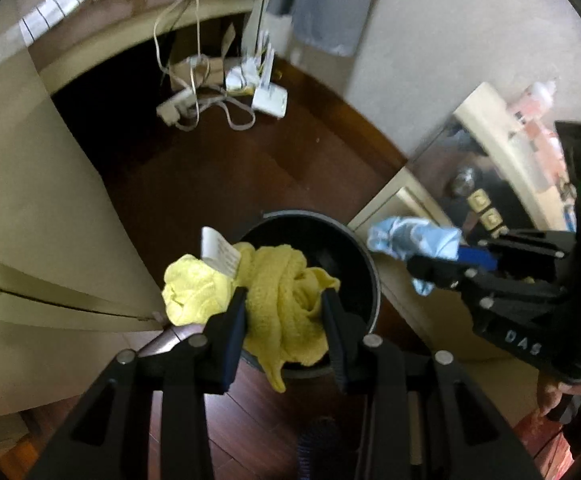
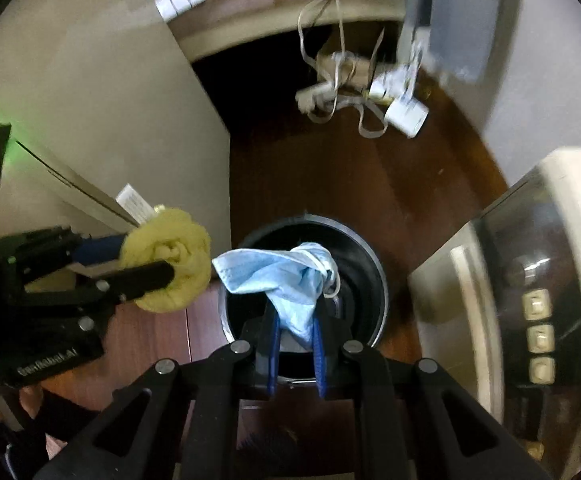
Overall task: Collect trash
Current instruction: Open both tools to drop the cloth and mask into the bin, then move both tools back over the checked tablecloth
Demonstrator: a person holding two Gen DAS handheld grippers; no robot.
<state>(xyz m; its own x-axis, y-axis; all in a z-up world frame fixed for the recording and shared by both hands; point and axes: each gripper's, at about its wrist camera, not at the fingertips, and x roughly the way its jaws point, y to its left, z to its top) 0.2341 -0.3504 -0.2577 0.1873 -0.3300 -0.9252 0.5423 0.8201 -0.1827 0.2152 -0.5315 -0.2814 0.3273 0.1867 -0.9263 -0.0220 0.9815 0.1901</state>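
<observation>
The yellow cloth (image 1: 278,300) is bunched between the fingers of the left gripper (image 1: 284,300), whose jaws are clamped on it. It hangs above the near rim of the black trash bin (image 1: 354,256), with one tail drooping past the rim toward the floor. A white paper tag (image 1: 220,254) projects from the top of the bundle. The blue face mask (image 2: 286,280) is pinched between the blue-padded fingers of the right gripper (image 2: 296,320), jaws closed on its lower part. The mask is suspended directly over the bin opening (image 2: 364,264), its white ear loops (image 2: 328,276) dangling on the right side.

The bin stands on a dark wooden floor (image 1: 218,176). A beige cabinet panel (image 1: 30,184) sits to its left, and an appliance with a row of square buttons (image 2: 538,332), possibly an oven, to its right. Further back, white cables (image 1: 206,100) and a white box (image 1: 269,100) lie on the floor; motion blur obscures their detail.
</observation>
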